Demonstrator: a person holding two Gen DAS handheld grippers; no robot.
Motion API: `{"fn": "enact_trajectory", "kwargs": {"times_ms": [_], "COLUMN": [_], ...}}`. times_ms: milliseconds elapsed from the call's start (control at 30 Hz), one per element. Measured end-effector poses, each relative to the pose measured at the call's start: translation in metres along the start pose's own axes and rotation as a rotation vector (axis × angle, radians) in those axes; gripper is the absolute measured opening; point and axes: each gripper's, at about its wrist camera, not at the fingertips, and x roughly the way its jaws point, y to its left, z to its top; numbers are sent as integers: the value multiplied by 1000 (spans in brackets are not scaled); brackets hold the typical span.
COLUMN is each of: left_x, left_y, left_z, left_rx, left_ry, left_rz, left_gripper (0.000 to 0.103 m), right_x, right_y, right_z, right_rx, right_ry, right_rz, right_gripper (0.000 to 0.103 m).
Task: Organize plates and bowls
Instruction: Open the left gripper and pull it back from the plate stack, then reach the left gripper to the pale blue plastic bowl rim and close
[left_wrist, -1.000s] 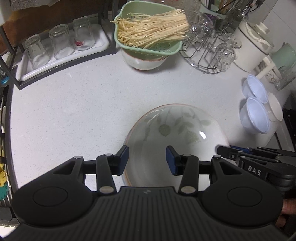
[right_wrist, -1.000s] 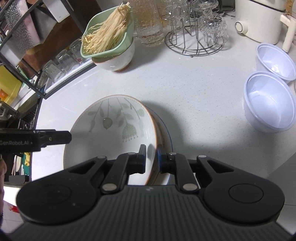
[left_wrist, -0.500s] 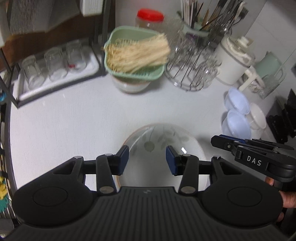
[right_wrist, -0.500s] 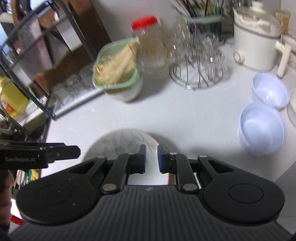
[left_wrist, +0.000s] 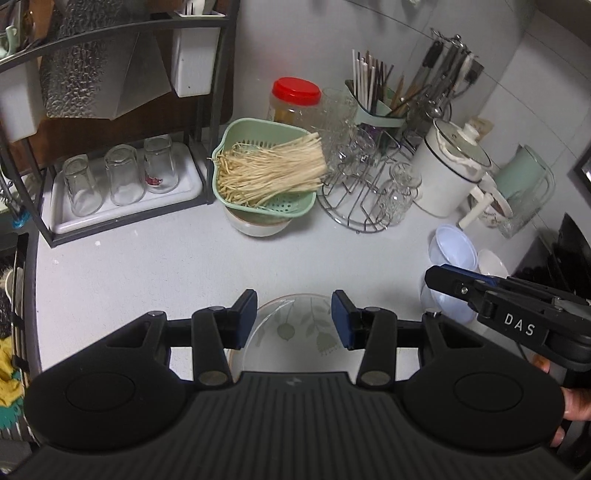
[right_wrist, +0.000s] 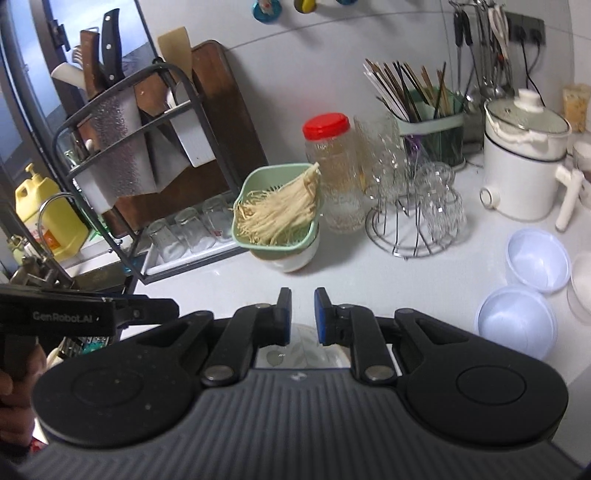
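The leaf-patterned bowl (left_wrist: 295, 326) sits on the white counter (left_wrist: 147, 266) at 6 o'clock in both views, and neither view shows it whole. In the left wrist view its near half is cut off by the gripper body. In the right wrist view only a sliver of leaf print peeps out below the pads. What lies under the bowl cannot be made out.

The left gripper (left_wrist: 294, 314) stands about half open above the bowl and grips nothing. The right gripper (right_wrist: 303, 314) is all but closed, with a narrow slit between its blue pads and nothing in it.

Only the left view shows the bowl's glossy white inside, its grey-green sprigs and a brownish rim. It also shows the other tool at 3 o'clock, partly covering the pale plastic bowls (left_wrist: 452, 251). The right view shows both of those bowls in the open at 3 o'clock. It alone shows the yellow bottle (right_wrist: 40, 218) at 9 o'clock and the knives (right_wrist: 110, 40) at 11.
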Motion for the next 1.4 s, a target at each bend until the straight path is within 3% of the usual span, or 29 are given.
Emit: {"fn": "enact_trajectory", "kwargs": {"times_ms": [167,633,867,967,1400], "left_x": [11,79,111,126,198], "left_y": [-22,-105,-142,-156,-200], "left_z": [3,4,11,13,14], "left_rx": [-51,16,96,116,184], "left_ry": [-5,80,110,123,211], "left_rz": [15,32,10,0,-90], "left_gripper": [51,54,64,69,70], "right_x": [0,-18,-21,-21,-9], "right_y": [-22,-107,-147,-160,-220], "right_z": [6,-3,-6,-10,-33], "right_rx": [-45,-29,70,92,246], "right_ry": [17,-7,-14,-23,-30], "right_rz": [4,-111,-151,-180,-283], "right_gripper": [17,17,55,62,65]}}
